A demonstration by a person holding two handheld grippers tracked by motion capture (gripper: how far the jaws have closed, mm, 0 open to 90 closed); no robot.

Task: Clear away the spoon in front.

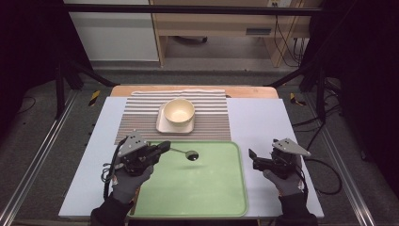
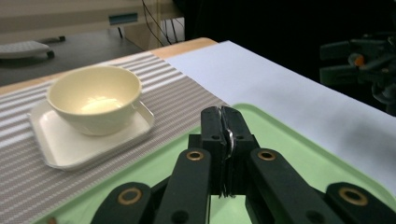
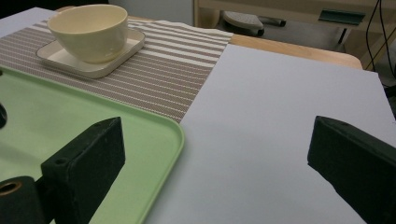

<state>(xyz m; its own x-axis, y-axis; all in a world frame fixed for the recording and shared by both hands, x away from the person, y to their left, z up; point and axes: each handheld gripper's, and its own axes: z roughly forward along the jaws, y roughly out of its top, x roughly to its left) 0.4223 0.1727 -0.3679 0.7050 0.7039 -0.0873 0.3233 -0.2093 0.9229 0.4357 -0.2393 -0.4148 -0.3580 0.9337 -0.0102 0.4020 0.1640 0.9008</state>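
Bowl [image 1: 179, 111] on plate [image 1: 163, 125], empty.

Bowl behind, tray in front, grippers at either side.
A bowl [image 1: 179, 111] is set on a plate [image 1: 162, 125], which is laid on a mat [image 1: 211, 117] at the back of the table [image 1: 263, 122]. A tray [image 1: 211, 188] is placed before the mat. A spoon [image 1: 188, 153] is held over the tray's rear left by the left gripper [image 1: 165, 146]; the right gripper [image 1: 251, 159] is held right of the tray.
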